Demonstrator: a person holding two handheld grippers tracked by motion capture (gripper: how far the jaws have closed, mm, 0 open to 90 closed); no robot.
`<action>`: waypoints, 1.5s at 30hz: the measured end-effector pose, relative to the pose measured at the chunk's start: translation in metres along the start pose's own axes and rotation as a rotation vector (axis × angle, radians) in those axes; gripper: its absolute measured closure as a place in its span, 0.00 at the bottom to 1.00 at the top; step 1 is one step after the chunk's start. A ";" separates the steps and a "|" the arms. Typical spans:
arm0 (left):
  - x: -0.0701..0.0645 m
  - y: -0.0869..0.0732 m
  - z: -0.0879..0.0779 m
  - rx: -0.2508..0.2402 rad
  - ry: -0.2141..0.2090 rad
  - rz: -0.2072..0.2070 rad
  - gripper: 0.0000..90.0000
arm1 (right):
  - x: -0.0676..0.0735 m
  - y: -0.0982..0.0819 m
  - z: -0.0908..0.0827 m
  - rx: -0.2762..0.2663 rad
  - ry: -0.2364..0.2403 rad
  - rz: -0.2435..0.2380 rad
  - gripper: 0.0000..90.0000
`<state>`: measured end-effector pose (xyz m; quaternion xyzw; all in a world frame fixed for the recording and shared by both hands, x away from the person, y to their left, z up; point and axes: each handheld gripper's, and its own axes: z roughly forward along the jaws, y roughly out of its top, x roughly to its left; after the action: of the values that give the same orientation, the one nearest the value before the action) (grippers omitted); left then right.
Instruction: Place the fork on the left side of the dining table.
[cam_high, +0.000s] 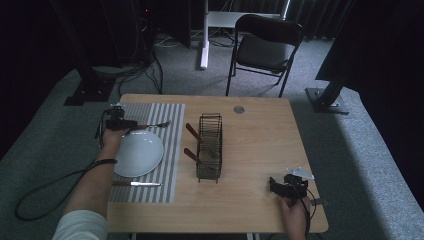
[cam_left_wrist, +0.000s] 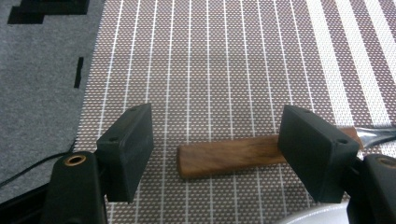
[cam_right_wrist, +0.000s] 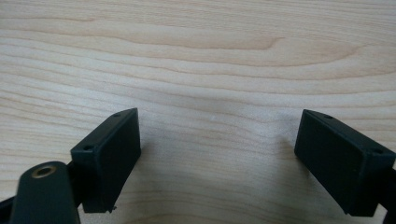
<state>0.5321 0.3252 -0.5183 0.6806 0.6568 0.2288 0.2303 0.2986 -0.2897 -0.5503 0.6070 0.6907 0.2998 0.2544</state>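
One fork handle lies btwn, prob. untouched, left hand-held gripper jaws.

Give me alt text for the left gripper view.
The left gripper, its black jaws open, straddles a fork's wooden handle lying on a striped placemat. Grey carpet at left, a white plate's rim at bottom right.

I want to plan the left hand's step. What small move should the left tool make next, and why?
Probably close the left tool on the fork's wooden handle. It is open, the handle lies flat on the striped placemat between its jaws, nearer the right one, so closing should grip it. The right tool is open over bare table.
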 end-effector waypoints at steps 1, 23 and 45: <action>0.000 0.000 -0.003 -0.003 0.011 0.009 0.30 | 0.000 0.000 0.000 0.000 0.000 0.000 0.16; 0.004 -0.012 -0.075 -0.157 -0.042 -0.048 0.23 | 0.000 0.000 0.000 -0.001 0.001 -0.002 0.16; 0.006 -0.070 -0.113 -0.202 -0.173 -0.108 0.09 | 0.000 0.000 0.000 -0.001 0.001 -0.003 0.16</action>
<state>0.4074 0.3352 -0.4721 0.6349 0.6437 0.2217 0.3653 0.2990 -0.2899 -0.5504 0.6057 0.6914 0.3003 0.2548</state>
